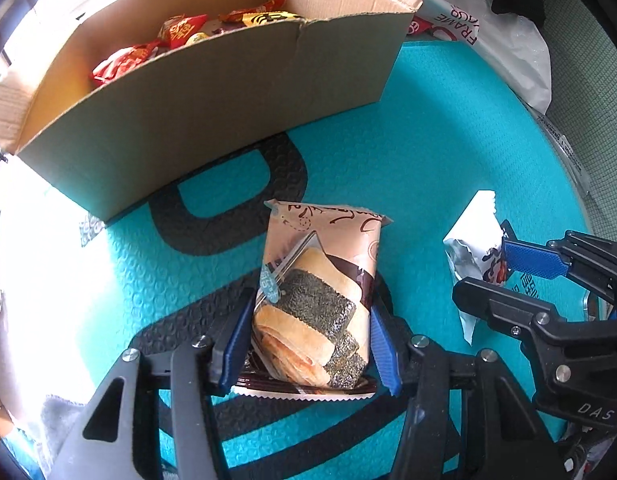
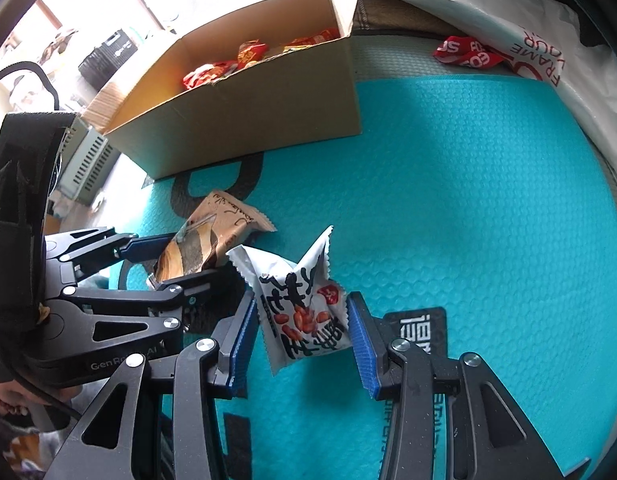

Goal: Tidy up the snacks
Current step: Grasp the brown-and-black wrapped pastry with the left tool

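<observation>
My left gripper (image 1: 310, 320) is shut on a tan packet (image 1: 320, 272) printed with seaweed crackers, its blue pads pressing both sides. In the right wrist view the same left gripper (image 2: 176, 260) and tan packet (image 2: 216, 224) sit at the left. My right gripper (image 2: 302, 320) is shut on a white packet (image 2: 300, 296) showing peanuts and black lettering. From the left wrist view the right gripper (image 1: 504, 276) holds that white packet (image 1: 472, 236) at the right. An open cardboard box (image 1: 212, 92) stands beyond both, with several red and yellow snack packets (image 1: 180, 32) inside.
Everything sits on a teal mat (image 2: 468, 200) with black lettering. A white plastic bag (image 2: 528, 52) and a crumpled red wrapper (image 2: 468, 54) lie at the far right beyond the mat. The cardboard box (image 2: 248, 120) has its flaps up.
</observation>
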A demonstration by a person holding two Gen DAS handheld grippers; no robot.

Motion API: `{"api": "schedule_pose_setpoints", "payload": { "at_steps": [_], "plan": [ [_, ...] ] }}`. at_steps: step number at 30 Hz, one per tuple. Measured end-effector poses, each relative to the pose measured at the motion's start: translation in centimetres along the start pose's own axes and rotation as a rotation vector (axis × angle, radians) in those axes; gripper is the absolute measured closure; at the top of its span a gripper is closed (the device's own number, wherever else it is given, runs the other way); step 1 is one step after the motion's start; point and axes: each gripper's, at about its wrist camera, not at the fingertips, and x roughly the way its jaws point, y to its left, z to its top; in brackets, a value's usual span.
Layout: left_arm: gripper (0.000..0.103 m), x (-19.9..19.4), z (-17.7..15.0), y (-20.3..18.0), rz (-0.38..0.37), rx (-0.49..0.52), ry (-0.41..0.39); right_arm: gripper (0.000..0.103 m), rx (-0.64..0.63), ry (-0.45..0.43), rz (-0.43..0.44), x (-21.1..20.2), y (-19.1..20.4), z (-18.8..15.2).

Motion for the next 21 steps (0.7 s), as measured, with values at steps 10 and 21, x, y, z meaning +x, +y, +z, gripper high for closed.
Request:
{"api": "schedule_pose_setpoints", "payload": {
  "at_steps": [10, 21],
  "plan": [
    [0.05, -0.8, -4.3, -0.5, 0.013, -0.027, 0.038, 0.06, -0.05, 0.048, 0.014, -0.6, 2.6, -3.1],
    [0.048, 0.6, -3.9, -2.8, 0.077, 0.004, 0.032, 0.051, -0.032, 0.057, -0.012, -0.1, 2.9, -4.4]
  ]
}}
